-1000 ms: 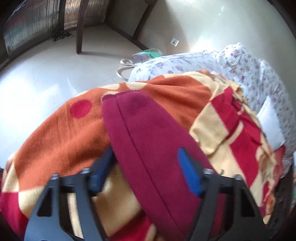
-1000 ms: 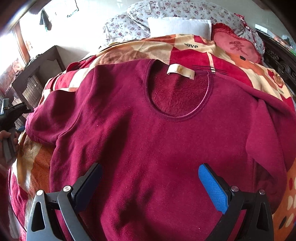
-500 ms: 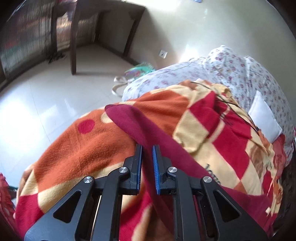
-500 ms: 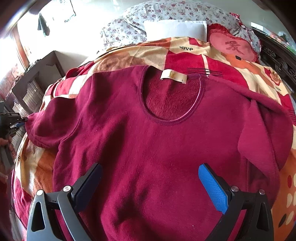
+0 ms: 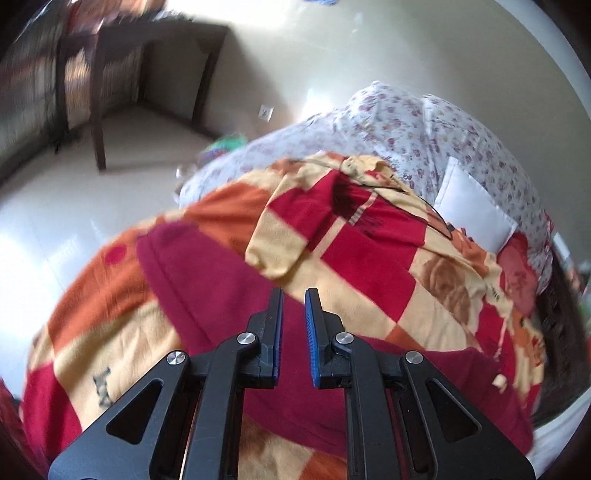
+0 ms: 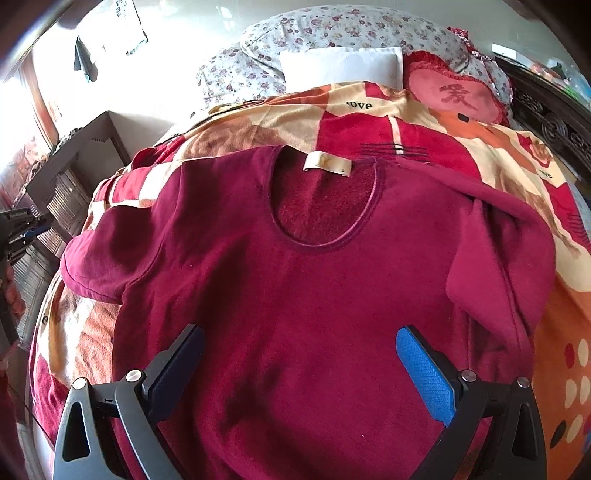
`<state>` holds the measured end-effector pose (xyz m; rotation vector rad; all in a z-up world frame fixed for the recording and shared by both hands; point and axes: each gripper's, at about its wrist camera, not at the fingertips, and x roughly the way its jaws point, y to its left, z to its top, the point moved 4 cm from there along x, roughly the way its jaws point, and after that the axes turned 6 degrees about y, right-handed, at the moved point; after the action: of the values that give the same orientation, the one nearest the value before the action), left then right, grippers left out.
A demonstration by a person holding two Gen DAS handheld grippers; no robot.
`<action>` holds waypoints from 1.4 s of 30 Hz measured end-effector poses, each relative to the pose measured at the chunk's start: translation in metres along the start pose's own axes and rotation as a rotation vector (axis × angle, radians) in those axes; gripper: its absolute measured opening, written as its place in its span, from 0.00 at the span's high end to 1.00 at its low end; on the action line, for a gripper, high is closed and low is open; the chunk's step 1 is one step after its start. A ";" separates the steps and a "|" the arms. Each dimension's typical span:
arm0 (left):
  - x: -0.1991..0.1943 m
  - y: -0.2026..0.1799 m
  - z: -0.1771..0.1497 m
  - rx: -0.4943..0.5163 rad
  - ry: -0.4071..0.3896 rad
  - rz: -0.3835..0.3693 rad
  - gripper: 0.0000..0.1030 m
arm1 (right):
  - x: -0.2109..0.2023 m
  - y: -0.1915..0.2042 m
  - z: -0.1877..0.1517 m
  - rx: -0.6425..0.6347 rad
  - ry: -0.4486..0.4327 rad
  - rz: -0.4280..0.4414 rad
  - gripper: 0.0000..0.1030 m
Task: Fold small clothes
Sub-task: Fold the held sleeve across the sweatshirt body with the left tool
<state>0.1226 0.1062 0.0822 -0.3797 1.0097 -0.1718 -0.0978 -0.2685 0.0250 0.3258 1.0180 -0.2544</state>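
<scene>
Since a second ago the left gripper has gone from jaws spread wide either side of the sleeve to jaws drawn narrow, and it has lifted, so more of the room shows beyond the bed. Whether a fold of the dark red cloth is pinched between the blue pads cannot be told from the left wrist view: the sleeve passes beneath and behind the narrow gap.

At far left in the right wrist view, that same gripper appears small at the picture's edge, beside the bed and apart from the sleeve's end. Next to it the maroon sweater lies flat, front up, on the patterned blanket, its round neck opening turned away from the camera with a pale label at the back of the collar. Its sleeve on the left side of the picture stretches outward toward the bed's edge; the sleeve on the right side is folded back over the body. The right gripper hovers over the lower part of the sweater with jaws wide and nothing between them.

Beyond the blanket sit a white pillow against floral bedding, and to the right a red heart cushion. A dark wooden table stands on the pale floor in the left wrist view.
</scene>
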 end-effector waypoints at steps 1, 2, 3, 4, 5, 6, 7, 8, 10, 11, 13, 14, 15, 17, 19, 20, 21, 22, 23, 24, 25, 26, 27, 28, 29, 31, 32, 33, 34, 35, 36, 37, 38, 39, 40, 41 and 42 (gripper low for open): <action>0.001 0.007 -0.002 -0.037 0.020 -0.016 0.90 | 0.000 -0.002 -0.001 0.008 0.000 0.005 0.00; 0.004 0.019 -0.004 -0.084 0.043 -0.035 0.90 | 0.002 -0.005 -0.002 0.026 0.006 0.017 0.00; 0.006 0.029 -0.006 -0.120 0.056 -0.044 0.90 | 0.004 -0.008 -0.002 0.045 0.013 0.029 0.00; 0.009 0.042 -0.009 -0.155 0.066 -0.041 0.88 | 0.005 -0.010 -0.003 0.058 0.019 0.035 0.00; 0.010 0.051 -0.012 -0.179 0.077 -0.036 0.85 | 0.008 -0.012 -0.003 0.072 0.025 0.041 0.00; 0.014 0.061 -0.017 -0.209 0.095 -0.031 0.70 | 0.010 -0.013 -0.003 0.085 0.033 0.049 0.00; 0.019 0.071 -0.020 -0.249 0.117 -0.031 0.54 | 0.012 -0.012 -0.003 0.089 0.038 0.054 0.00; 0.023 0.080 -0.023 -0.284 0.121 -0.029 0.50 | 0.014 -0.011 -0.003 0.088 0.041 0.057 0.00; 0.028 0.090 -0.025 -0.323 0.110 -0.017 0.48 | 0.017 -0.006 -0.002 0.073 0.046 0.058 0.00; 0.032 0.092 -0.024 -0.334 0.109 -0.016 0.47 | 0.018 -0.002 -0.002 0.061 0.049 0.057 0.00; 0.042 0.094 -0.021 -0.357 0.111 -0.031 0.47 | 0.021 0.003 -0.003 0.045 0.058 0.058 0.00; 0.046 0.095 -0.020 -0.366 0.114 -0.039 0.47 | 0.023 0.005 -0.003 0.040 0.063 0.058 0.00; 0.051 0.096 -0.016 -0.373 0.111 -0.054 0.47 | 0.024 0.007 -0.003 0.033 0.069 0.059 0.00; 0.061 0.095 -0.007 -0.376 0.090 -0.077 0.47 | 0.027 0.009 -0.004 0.025 0.077 0.054 0.00; 0.071 0.095 0.002 -0.380 0.078 -0.091 0.47 | 0.029 0.010 -0.004 0.024 0.084 0.049 0.00; 0.074 0.096 0.005 -0.380 0.075 -0.095 0.48 | 0.029 0.010 -0.004 0.024 0.085 0.049 0.00; 0.076 0.096 0.008 -0.371 0.074 -0.091 0.49 | 0.029 0.009 -0.005 0.025 0.086 0.046 0.00; 0.076 0.093 0.010 -0.353 0.068 -0.075 0.64 | 0.028 0.009 -0.005 0.026 0.086 0.044 0.00; 0.074 0.090 0.011 -0.329 0.064 -0.056 0.75 | 0.028 0.008 -0.004 0.026 0.085 0.041 0.00; 0.070 0.084 0.012 -0.291 0.064 -0.042 0.87 | 0.028 0.007 -0.004 0.026 0.083 0.039 0.00; 0.065 0.079 0.011 -0.262 0.056 -0.042 0.87 | 0.027 0.006 -0.003 0.027 0.081 0.038 0.00; 0.053 0.068 0.010 -0.220 0.035 -0.053 0.89 | 0.027 0.004 -0.002 0.030 0.077 0.038 0.00; 0.045 0.059 0.009 -0.192 0.024 -0.071 0.91 | 0.026 0.002 -0.002 0.035 0.072 0.038 0.00; 0.035 0.046 0.007 -0.166 0.018 -0.098 0.92 | 0.026 0.001 -0.001 0.041 0.069 0.040 0.00; 0.025 0.032 0.005 -0.142 0.013 -0.135 0.92 | 0.025 -0.002 0.000 0.048 0.065 0.042 0.00; 0.007 0.005 0.000 -0.092 0.004 -0.194 0.92 | 0.022 -0.008 0.002 0.065 0.056 0.044 0.00; -0.003 -0.014 -0.004 -0.050 -0.003 -0.225 0.92 | 0.020 -0.011 0.003 0.074 0.049 0.043 0.00; -0.013 -0.035 -0.008 -0.007 -0.010 -0.255 0.92 | 0.016 -0.017 0.004 0.090 0.036 0.041 0.00; -0.022 -0.059 -0.017 0.040 -0.013 -0.292 0.92 | 0.013 -0.022 0.005 0.102 0.027 0.040 0.00; -0.029 -0.082 -0.026 0.086 -0.007 -0.328 0.92 | 0.009 -0.027 0.005 0.115 0.017 0.038 0.00; -0.032 -0.101 -0.035 0.122 0.000 -0.355 0.92 | 0.006 -0.032 0.005 0.126 0.011 0.035 0.00; -0.034 -0.118 -0.045 0.155 0.008 -0.378 0.92 | 0.003 -0.038 0.005 0.136 0.006 0.031 0.00; -0.035 -0.139 -0.059 0.194 0.024 -0.406 0.92 | 0.000 -0.044 0.005 0.148 0.001 0.025 0.00; -0.033 -0.159 -0.073 0.232 0.048 -0.430 0.92 | -0.003 -0.052 0.004 0.162 -0.004 0.018 0.00; -0.030 -0.178 -0.091 0.274 0.075 -0.452 0.92 | -0.005 -0.057 0.003 0.170 -0.006 0.013 0.00; -0.024 -0.198 -0.114 0.321 0.102 -0.464 0.92 | -0.006 -0.063 0.002 0.180 -0.008 0.009 0.00; -0.018 -0.211 -0.129 0.355 0.119 -0.463 0.92 | -0.008 -0.067 0.000 0.187 -0.009 0.006 0.00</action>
<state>0.0100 -0.1124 0.1172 -0.2742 0.9726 -0.7876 -0.1256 -0.3303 0.0220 0.4965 0.9861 -0.3461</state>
